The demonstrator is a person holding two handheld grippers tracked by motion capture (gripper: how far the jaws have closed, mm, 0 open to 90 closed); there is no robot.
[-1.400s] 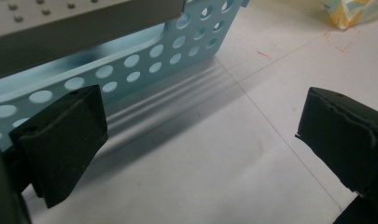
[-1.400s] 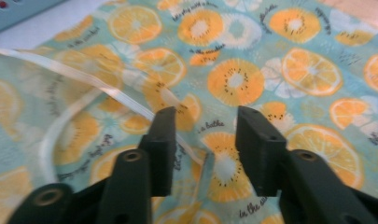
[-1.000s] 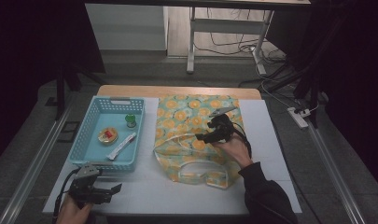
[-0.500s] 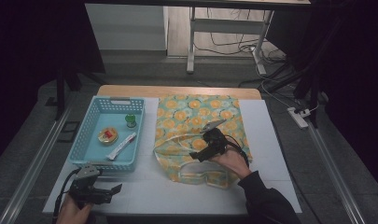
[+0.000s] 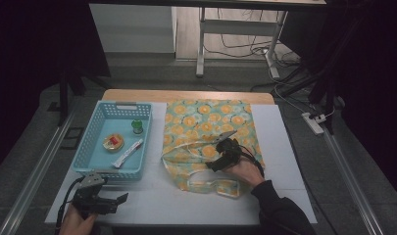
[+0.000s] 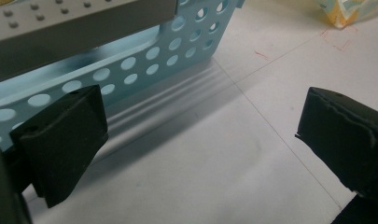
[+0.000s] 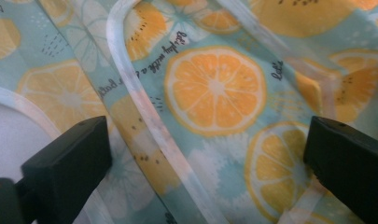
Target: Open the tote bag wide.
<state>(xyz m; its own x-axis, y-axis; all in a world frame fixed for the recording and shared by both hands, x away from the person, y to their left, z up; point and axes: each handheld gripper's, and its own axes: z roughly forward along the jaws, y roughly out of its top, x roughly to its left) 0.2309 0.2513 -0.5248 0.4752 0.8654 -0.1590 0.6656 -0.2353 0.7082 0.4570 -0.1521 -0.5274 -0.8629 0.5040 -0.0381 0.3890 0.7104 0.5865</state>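
My right tongs (image 5: 216, 164) had sunk nearer onto the orange-print bag (image 5: 210, 122), jaws just narrowing slightly yet wide apart, cloth lying between them ungripped; left tongs (image 5: 118, 199) gaped near-left.

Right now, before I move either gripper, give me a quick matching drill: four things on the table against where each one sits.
Things:
1. green bottle
2. orange-print bag
3. left gripper
4. right gripper

Places:
A. over the bag's handles, jaws open
B. inside the blue basket
C. flat on the white mat, right of the basket
D. near the table's front edge, in front of the basket, jaws open

Pairs: 1-B, 2-C, 3-D, 4-A
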